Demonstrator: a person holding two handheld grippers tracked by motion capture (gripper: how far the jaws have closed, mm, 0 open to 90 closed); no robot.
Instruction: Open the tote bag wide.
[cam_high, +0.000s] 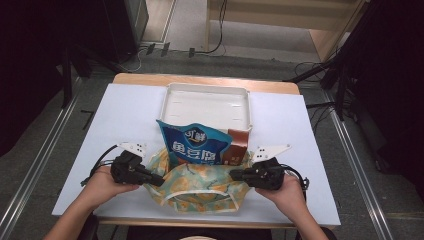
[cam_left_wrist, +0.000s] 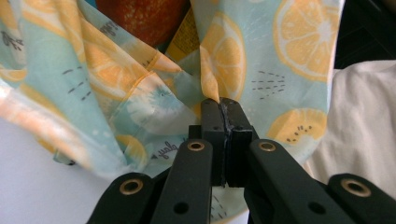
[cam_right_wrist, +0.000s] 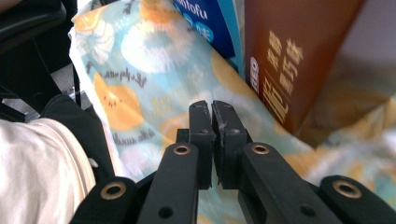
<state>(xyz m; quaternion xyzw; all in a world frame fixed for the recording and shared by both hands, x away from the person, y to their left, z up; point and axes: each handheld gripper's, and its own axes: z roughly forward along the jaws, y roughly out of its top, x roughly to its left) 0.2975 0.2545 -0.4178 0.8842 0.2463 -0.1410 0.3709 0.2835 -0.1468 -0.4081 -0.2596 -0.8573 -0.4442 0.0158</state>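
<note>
A fabric bag (cam_high: 200, 182) printed with lemon slices sits at the table's front edge. Out of it stand a blue snack packet (cam_high: 195, 145) and a brown carton (cam_high: 239, 147). My left gripper (cam_high: 161, 180) is at the bag's left rim. In the left gripper view its jaws (cam_left_wrist: 219, 103) are shut on a fold of the bag (cam_left_wrist: 280, 56). My right gripper (cam_high: 232, 174) meets the right rim. In the right gripper view its jaws (cam_right_wrist: 212, 106) are pressed together against the bag (cam_right_wrist: 140, 84), beside the carton (cam_right_wrist: 289, 56) and the packet (cam_right_wrist: 210, 18).
A white tray (cam_high: 207, 90) lies behind the bag on the white table cover (cam_high: 125, 115). Something orange-red (cam_left_wrist: 144, 18) shows inside the bag. The person's white clothing (cam_right_wrist: 42, 158) is close behind the bag at the front edge.
</note>
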